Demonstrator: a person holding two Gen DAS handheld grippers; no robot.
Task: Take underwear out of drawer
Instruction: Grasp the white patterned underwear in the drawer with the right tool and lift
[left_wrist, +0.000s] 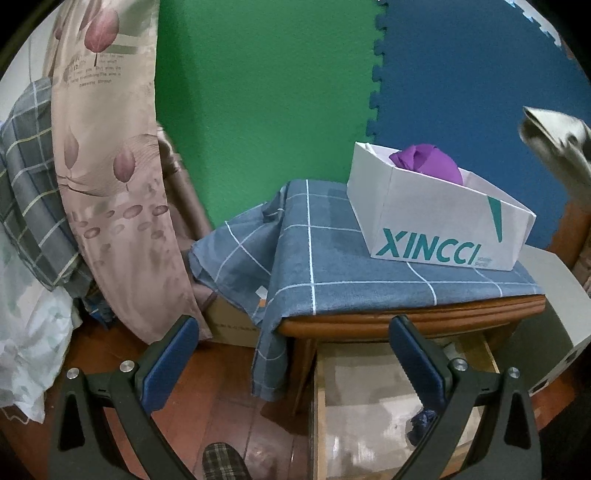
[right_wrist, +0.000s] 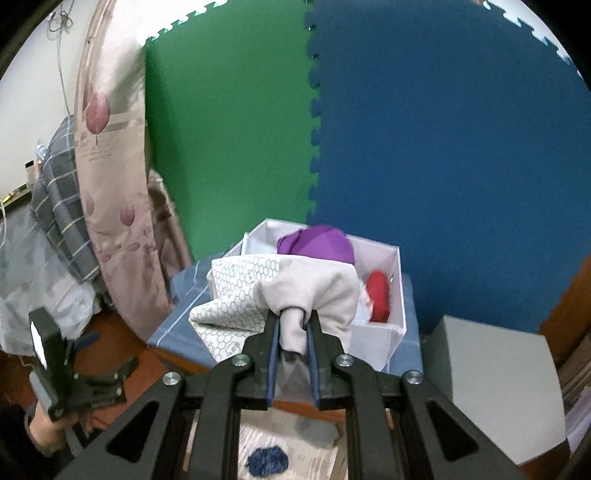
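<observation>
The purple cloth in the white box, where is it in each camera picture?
Left wrist view: purple cloth right of middle, poking out of the white box.
Right wrist view: purple cloth at the middle, just above the grey underwear pinched by the right gripper.
Shared landmark: the green-blue mat seam.

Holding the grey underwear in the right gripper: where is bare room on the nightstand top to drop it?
Free: the checked cloth left of the white box, up to its bunched corner. Crowded: the box, holding purple fabric and a red item.
</observation>
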